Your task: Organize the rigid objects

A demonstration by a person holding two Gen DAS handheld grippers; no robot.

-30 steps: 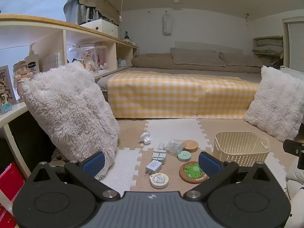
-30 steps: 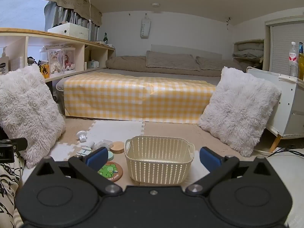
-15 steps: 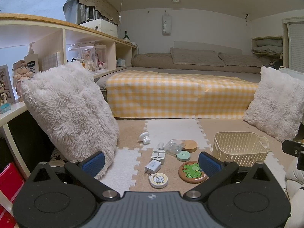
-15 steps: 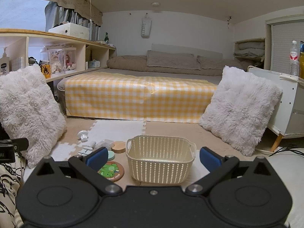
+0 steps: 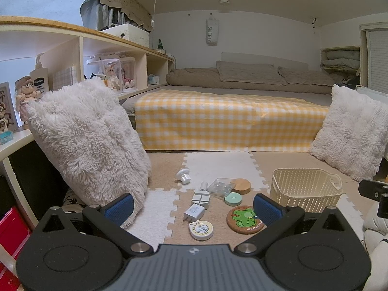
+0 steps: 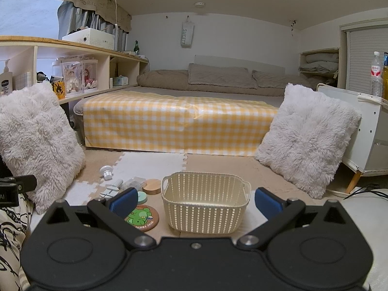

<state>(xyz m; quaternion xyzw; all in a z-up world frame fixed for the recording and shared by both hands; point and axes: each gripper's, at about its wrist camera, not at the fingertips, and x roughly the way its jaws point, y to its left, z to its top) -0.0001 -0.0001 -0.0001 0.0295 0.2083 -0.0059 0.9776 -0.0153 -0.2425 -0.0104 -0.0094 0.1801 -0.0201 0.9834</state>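
Several small rigid objects lie on the foam floor mat: a frog coaster (image 5: 245, 219) (image 6: 141, 217), a round tape measure (image 5: 201, 229), a white charger (image 5: 193, 213), a mint disc (image 5: 232, 198), a wooden lid (image 5: 240, 186) (image 6: 151, 186), a clear case (image 5: 221, 188), a white clip (image 5: 200, 195) and a white knob (image 5: 183, 175) (image 6: 106, 171). An empty cream basket (image 5: 306, 190) (image 6: 205, 201) stands to their right. My left gripper (image 5: 193, 208) hangs open above and short of the objects. My right gripper (image 6: 195, 201) is open, facing the basket.
Two fluffy white cushions lean at the left (image 5: 84, 140) and the right (image 6: 306, 138). A bed with a yellow checked cover (image 5: 230, 118) fills the back. Open shelves (image 5: 72, 55) run along the left wall, and a white cabinet (image 6: 368, 131) stands at the right.
Both views have shifted only slightly; the left gripper has edged a little to the right. Nothing was picked up or moved.
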